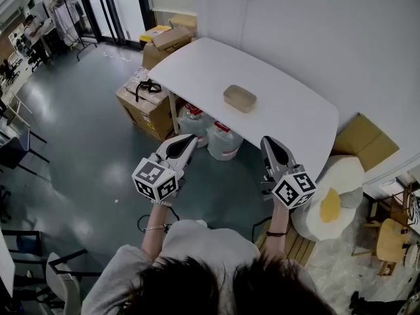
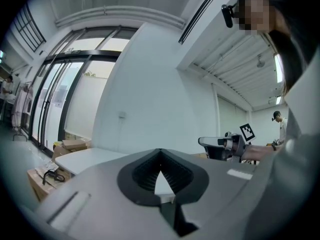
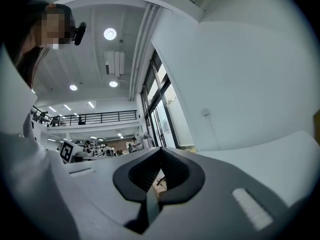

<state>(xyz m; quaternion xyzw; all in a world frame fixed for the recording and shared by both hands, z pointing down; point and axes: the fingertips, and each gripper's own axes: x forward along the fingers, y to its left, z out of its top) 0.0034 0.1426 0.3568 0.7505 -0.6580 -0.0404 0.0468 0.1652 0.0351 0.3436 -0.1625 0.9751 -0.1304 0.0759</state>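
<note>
**Cool, even light — strong fisheye**

Round ceiling lamps [image 3: 110,33] glare white; daylight washes out the glass doors [image 2: 55,104]; the white table [image 1: 197,64] casts shadow beneath; gripper views bend and darken at the rims — the left gripper [image 2: 160,153] looks soft up close.

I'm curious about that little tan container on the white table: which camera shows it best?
The head view: the tan container lies whole and unobstructed on the white table. Both gripper views catch only some tabletop; no container shows there.

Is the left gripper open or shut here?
Shut. The left gripper shows its fingers meeting at the tips, nothing between them.
</note>
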